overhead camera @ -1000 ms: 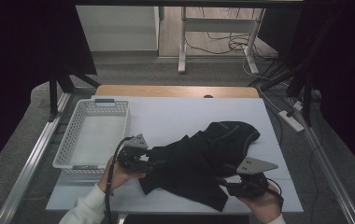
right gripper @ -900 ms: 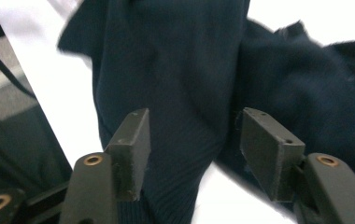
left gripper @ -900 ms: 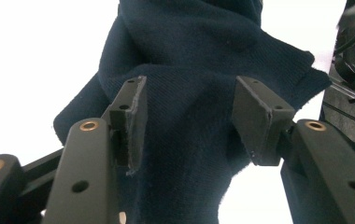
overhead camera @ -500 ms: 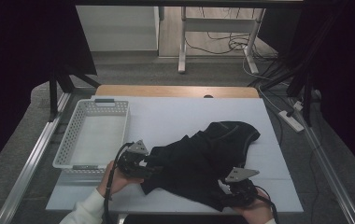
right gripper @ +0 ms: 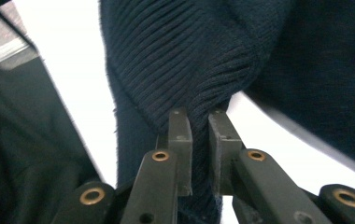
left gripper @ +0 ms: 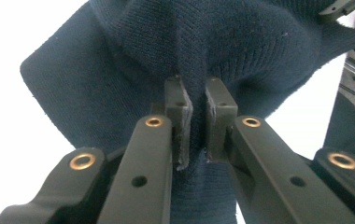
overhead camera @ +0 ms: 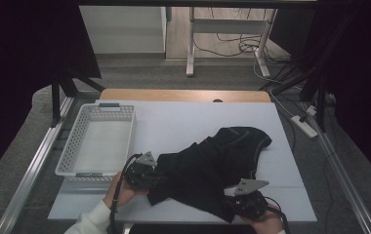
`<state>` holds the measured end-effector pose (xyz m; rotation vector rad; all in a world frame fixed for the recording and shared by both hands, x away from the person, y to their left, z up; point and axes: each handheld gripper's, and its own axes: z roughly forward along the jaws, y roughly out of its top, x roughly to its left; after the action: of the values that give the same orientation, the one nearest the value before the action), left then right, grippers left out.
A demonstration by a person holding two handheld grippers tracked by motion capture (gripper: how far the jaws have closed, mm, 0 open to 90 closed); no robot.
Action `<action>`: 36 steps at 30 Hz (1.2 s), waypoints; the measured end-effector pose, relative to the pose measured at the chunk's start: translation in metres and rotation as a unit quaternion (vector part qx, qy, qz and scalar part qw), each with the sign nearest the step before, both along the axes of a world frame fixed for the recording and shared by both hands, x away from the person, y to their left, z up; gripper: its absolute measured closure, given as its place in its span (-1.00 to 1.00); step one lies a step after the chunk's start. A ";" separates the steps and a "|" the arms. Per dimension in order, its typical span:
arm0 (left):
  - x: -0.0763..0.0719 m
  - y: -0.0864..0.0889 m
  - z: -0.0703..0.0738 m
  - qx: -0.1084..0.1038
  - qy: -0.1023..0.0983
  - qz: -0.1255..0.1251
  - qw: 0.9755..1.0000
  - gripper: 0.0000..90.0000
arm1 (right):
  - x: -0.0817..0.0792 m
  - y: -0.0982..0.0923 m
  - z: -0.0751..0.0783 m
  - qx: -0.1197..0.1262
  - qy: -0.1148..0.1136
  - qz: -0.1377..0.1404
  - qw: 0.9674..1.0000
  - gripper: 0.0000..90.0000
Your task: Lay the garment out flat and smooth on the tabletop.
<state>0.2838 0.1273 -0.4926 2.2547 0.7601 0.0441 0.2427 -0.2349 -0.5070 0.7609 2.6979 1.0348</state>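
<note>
In the left gripper view, the left gripper (left gripper: 196,126) is seen with its jaws drawn nearly together on a fold of the dark knitted garment (left gripper: 203,56); the pads press the cloth from both sides, and the jaws have just been closing onto it. In the right gripper view, the right gripper (right gripper: 199,154) is likewise clamped on a ribbed edge of the same garment, its jaws having just been closing with the knit pinched between them.

From the high view, the left gripper (overhead camera: 142,171) is held low at the garment's left edge, just beside the near right corner of the white basket (overhead camera: 73,151), its jaws pointed to the right into the cloth. It is gripped by the left hand (overhead camera: 120,191), whose white sleeve (overhead camera: 92,220) enters from the bottom edge. The right gripper (overhead camera: 248,197) is held at the near right of the garment, close to the table's front edge, with the grey plate on top and the right hand (overhead camera: 266,222) curled beneath it.

The garment (overhead camera: 213,165) is spread crumpled on the white table top (overhead camera: 183,122), stretching from between the two grippers toward the far right. The basket is set at the table's left side, apart from the cloth.
</note>
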 end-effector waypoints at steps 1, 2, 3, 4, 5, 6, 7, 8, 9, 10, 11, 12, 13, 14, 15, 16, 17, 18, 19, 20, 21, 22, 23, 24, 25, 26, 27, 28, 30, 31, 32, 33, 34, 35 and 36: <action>-0.003 0.001 0.001 -0.003 0.001 -0.002 1.000 0.83 | -0.005 0.000 0.001 0.000 0.001 0.009 1.000 0.82; -0.007 0.002 0.001 -0.004 0.001 -0.006 1.000 0.83 | -0.011 0.000 0.002 0.002 0.004 0.014 1.000 0.82; -0.011 0.002 0.002 -0.006 0.001 -0.009 1.000 0.83 | -0.016 0.000 0.003 0.004 0.005 0.019 1.000 0.82; -0.015 0.002 0.003 -0.005 0.000 -0.013 1.000 0.84 | -0.022 0.000 0.003 0.006 0.008 0.023 1.000 0.82; -0.019 0.002 0.003 -0.005 0.000 -0.017 1.000 0.84 | -0.027 0.000 0.003 0.008 0.011 0.027 1.000 0.82; -0.023 0.002 0.004 -0.005 0.000 -0.022 1.000 0.84 | -0.032 0.000 0.003 0.009 0.012 0.031 0.999 0.82; -0.025 0.002 0.004 -0.004 -0.001 -0.026 1.000 0.84 | -0.037 0.000 0.003 0.008 0.013 0.034 0.999 0.82; -0.029 0.001 0.004 -0.003 -0.001 -0.029 1.000 0.84 | -0.040 -0.001 0.003 0.009 0.013 0.036 0.999 0.82; -0.032 0.001 0.004 -0.003 -0.002 -0.035 0.999 0.84 | -0.043 -0.001 0.003 0.008 0.013 0.037 0.999 0.82; -0.035 0.000 0.004 -0.003 -0.002 -0.037 0.999 0.84 | -0.046 -0.003 0.003 0.011 0.014 0.037 0.999 0.82; -0.037 0.000 0.005 -0.003 -0.002 -0.039 0.999 0.84 | -0.047 -0.005 0.004 0.014 0.011 0.034 0.999 0.80; -0.038 -0.001 0.005 -0.005 -0.003 -0.042 0.999 0.84 | -0.048 -0.006 0.005 0.016 0.009 0.030 0.999 0.76; -0.039 -0.001 0.005 -0.007 -0.004 -0.042 0.999 0.83 | -0.047 -0.009 0.007 0.024 0.004 0.019 1.000 0.64; -0.039 -0.002 0.006 -0.008 -0.007 -0.041 0.999 0.78 | -0.046 -0.011 0.010 0.028 -0.003 0.009 1.000 0.45; -0.037 -0.002 0.007 -0.013 -0.010 -0.036 0.999 0.64 | -0.045 -0.012 0.013 0.031 -0.012 -0.002 0.999 0.28; -0.036 -0.002 0.008 -0.018 -0.011 -0.032 0.999 0.39 | -0.042 -0.015 0.018 0.037 -0.025 -0.018 0.999 0.18; -0.035 -0.002 0.009 -0.020 -0.012 -0.030 0.999 0.23 | -0.038 -0.018 0.023 0.044 -0.033 -0.028 0.998 0.10; -0.033 -0.003 0.011 -0.023 -0.019 -0.026 0.999 0.16 | -0.036 -0.020 0.027 0.048 -0.040 -0.038 0.997 0.01; -0.031 -0.004 0.013 -0.024 -0.024 -0.020 0.999 0.06 | -0.030 -0.023 0.032 0.055 -0.050 -0.052 0.996 -0.03; -0.030 -0.005 0.015 -0.024 -0.027 -0.017 0.999 -0.05 | -0.025 -0.025 0.037 0.059 -0.058 -0.061 0.995 -0.04; -0.027 -0.006 0.017 -0.028 -0.030 -0.011 0.999 -0.09 | -0.020 -0.026 0.040 0.062 -0.065 -0.068 0.994 -0.07; -0.025 -0.007 0.019 -0.030 -0.034 -0.008 0.999 -0.10 | -0.012 -0.027 0.044 0.060 -0.072 -0.080 0.992 -0.08; -0.023 -0.008 0.020 -0.030 -0.037 -0.005 0.999 -0.13 | -0.003 -0.028 0.047 0.060 -0.077 -0.087 0.991 -0.10; -0.021 -0.009 0.022 -0.032 -0.038 -0.002 0.999 -0.15 | 0.006 -0.028 0.049 0.060 -0.082 -0.097 0.990 -0.10; -0.019 -0.010 0.023 -0.032 -0.039 0.001 0.999 -0.17 | 0.016 -0.028 0.050 0.060 -0.087 -0.109 0.988 -0.11; -0.017 -0.011 0.024 -0.032 -0.041 0.004 0.999 -0.17 | 0.027 -0.027 0.050 0.060 -0.090 -0.119 0.987 -0.12; -0.016 -0.012 0.025 -0.033 -0.041 0.007 0.999 -0.17 | 0.038 -0.027 0.049 0.058 -0.089 -0.129 0.986 -0.14; -0.014 -0.013 0.025 -0.032 -0.042 0.007 0.999 -0.18 | 0.050 -0.027 0.047 0.052 -0.089 -0.140 0.985 -0.15; -0.011 -0.013 0.026 -0.033 -0.045 0.010 0.998 -0.19 | 0.069 -0.027 0.042 0.048 -0.084 -0.161 0.982 -0.18; -0.009 -0.013 0.027 -0.034 -0.046 0.012 0.998 -0.19 | 0.082 -0.026 0.038 0.037 -0.088 -0.179 0.979 -0.20; -0.008 -0.013 0.027 -0.033 -0.046 0.013 0.998 -0.20 | 0.091 -0.026 0.035 0.027 -0.091 -0.191 0.977 -0.22; -0.007 -0.013 0.027 -0.033 -0.047 0.014 0.998 -0.20 | 0.097 -0.026 0.032 0.025 -0.090 -0.201 0.975 -0.22; -0.005 -0.013 0.028 -0.033 -0.048 0.015 0.998 -0.20 | 0.107 -0.028 0.027 0.030 -0.079 -0.213 0.973 -0.22; -0.004 -0.013 0.028 -0.033 -0.049 0.016 0.998 -0.21 | 0.113 -0.028 0.022 0.039 -0.064 -0.216 0.974 -0.20; -0.003 -0.012 0.028 -0.032 -0.049 0.017 0.998 -0.21 | 0.117 -0.027 0.019 0.043 -0.053 -0.214 0.974 -0.13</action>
<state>0.2808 0.1148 -0.4643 2.1623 0.7378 0.1447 0.3600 -0.2623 -0.4884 1.1977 2.2657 1.0501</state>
